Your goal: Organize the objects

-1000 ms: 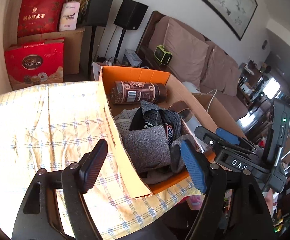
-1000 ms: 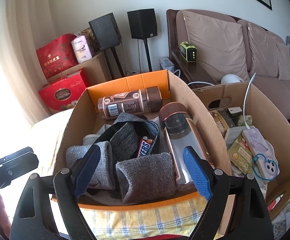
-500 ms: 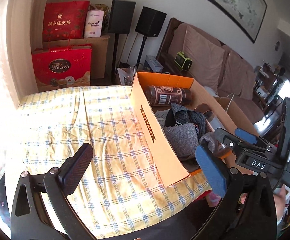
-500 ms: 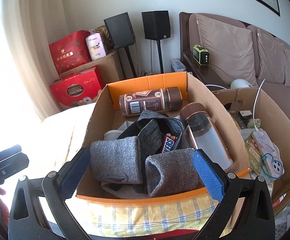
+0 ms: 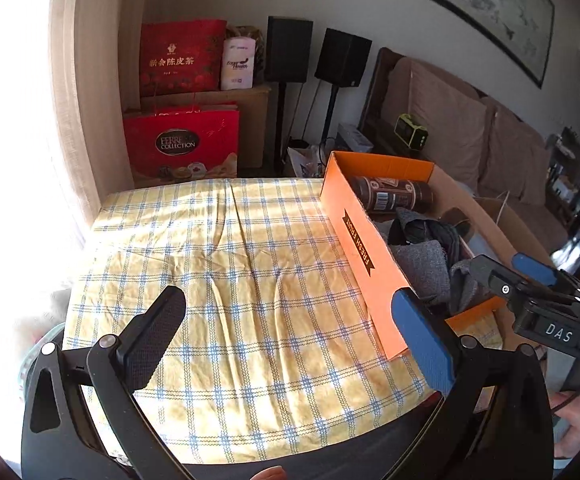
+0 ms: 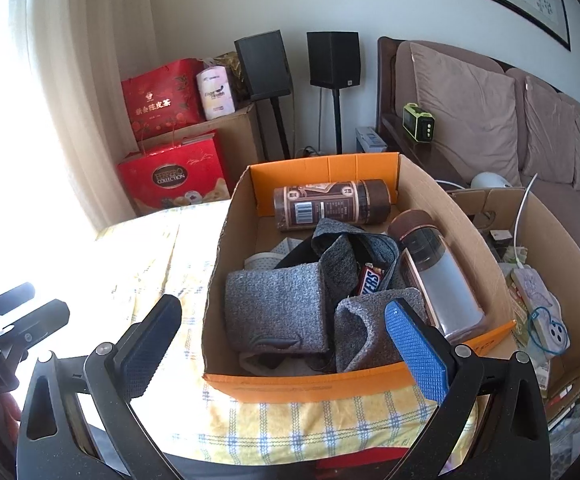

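Grippers pulling back from orange box: left gripper now over bare checked cloth, right gripper higher; both spread, empty. Jar, socks, bottle lie packed inside.

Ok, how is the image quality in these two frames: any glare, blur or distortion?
Left wrist view: window glare blows out the left edge, sun patches on the checked cloth, fisheye bends the picture frame. Right wrist view: the cloth left of the box is washed out; the box contents stay sharp.
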Demonstrator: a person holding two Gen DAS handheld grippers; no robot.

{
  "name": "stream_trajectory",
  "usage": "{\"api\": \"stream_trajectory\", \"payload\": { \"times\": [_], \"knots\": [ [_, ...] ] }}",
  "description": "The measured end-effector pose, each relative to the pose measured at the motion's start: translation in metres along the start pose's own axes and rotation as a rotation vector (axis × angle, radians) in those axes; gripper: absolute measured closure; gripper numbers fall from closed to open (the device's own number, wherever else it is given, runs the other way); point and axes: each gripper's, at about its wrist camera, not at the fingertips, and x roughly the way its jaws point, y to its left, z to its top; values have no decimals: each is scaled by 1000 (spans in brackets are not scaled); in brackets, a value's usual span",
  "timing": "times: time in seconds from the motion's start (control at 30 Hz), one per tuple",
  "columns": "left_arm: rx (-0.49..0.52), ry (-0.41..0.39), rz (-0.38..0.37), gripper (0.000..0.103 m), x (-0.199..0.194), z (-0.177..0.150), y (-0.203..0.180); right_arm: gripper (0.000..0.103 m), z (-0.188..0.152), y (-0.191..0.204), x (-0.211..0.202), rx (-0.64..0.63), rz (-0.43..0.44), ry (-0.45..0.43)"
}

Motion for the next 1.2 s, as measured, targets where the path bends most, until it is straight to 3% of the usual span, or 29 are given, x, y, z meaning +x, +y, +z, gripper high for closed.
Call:
{"api": "stream_trajectory", "payload": {
  "times": [0.13, 0.37, 0.63, 0.83, 1.0, 1.2],
  "knots": [
    [21, 35, 33, 0, -2, -12, 5, 0, -6, 8, -9, -15, 1, -14],
    [47, 27, 97, 0, -17, -40, 11, 0, -26, 19, -27, -47, -3, -52],
    [-64, 32, 14, 0, -34, -69, 30, 0, -58, 21, -40, -65, -5, -15],
    [-87, 16, 61, 0, -49, -87, 38, 0, -68, 26, -53, -81, -22, -10],
    [-67, 0, 157, 0, -64, -100, 45, 0, -74, 28, -62, -81, -52, 1],
    [-92, 18, 164, 0, -71, -107, 57, 0, -81, 33, -66, -80, -41, 16]
  ]
}}
